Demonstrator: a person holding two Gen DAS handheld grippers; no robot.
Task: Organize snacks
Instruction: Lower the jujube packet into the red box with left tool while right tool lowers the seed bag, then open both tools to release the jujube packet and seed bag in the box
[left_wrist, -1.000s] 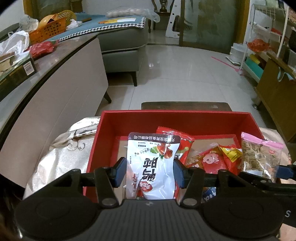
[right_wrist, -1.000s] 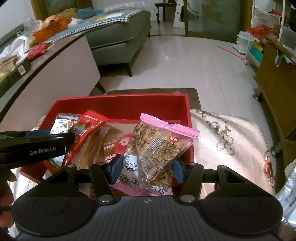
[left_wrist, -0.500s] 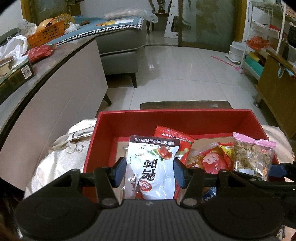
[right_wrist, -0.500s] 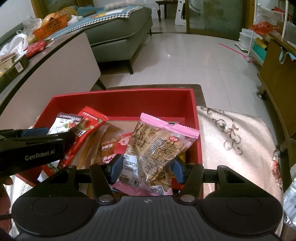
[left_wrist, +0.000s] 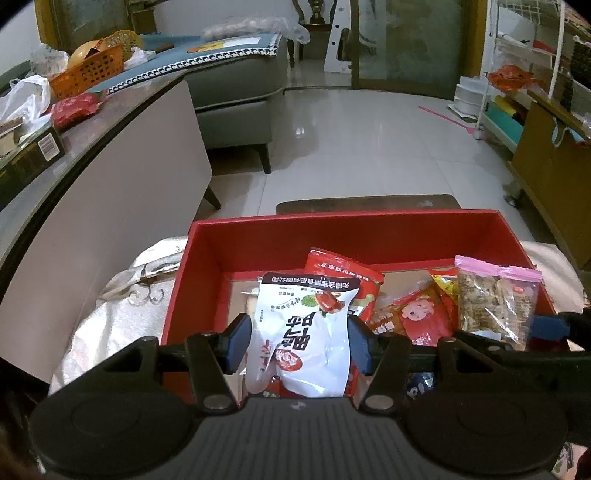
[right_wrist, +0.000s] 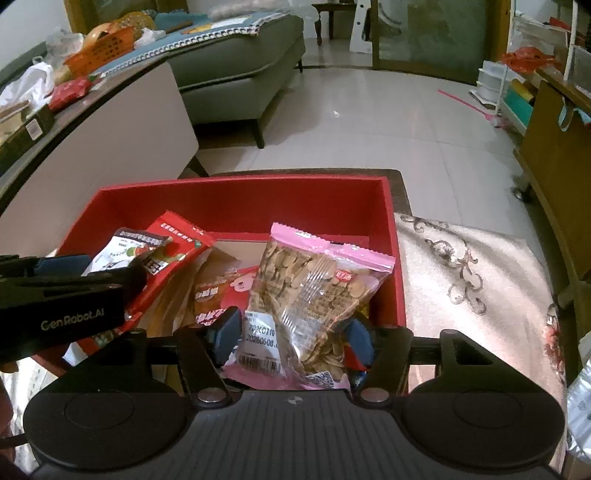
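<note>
My left claw (left_wrist: 298, 345) is clenched on a white snack pouch (left_wrist: 308, 334), its blue pads pressing the pouch from both sides. The pouch stands upright, its printed top edge above the pads and its lower part hanging over the near-left part of the red box (left_wrist: 343, 236).

My right claw (right_wrist: 293, 338) is clenched on a clear bag of seeds (right_wrist: 317, 295) with a pink top seal. The bag stands upright and slightly tilted, held over the near-right corner of the same box. A white date label shows on its lower left.

Inside the box, a red packet (left_wrist: 341, 275) leans just behind the white pouch. An orange-red packet with a cartoon face (left_wrist: 419, 317) lies between the two held bags. Brown cardboard shows at the box floor toward the far wall.

The box rests on a pale embroidered cloth (right_wrist: 469, 273) that covers the bench; a dark bench edge (left_wrist: 365, 203) shows beyond the far wall of the box.

Farther out, a long counter (left_wrist: 110, 155) runs along the left, carrying an orange basket (left_wrist: 88, 68) and a red bag (left_wrist: 74, 109). A grey sofa (right_wrist: 236, 66) stands beyond it on the tiled floor.
</note>
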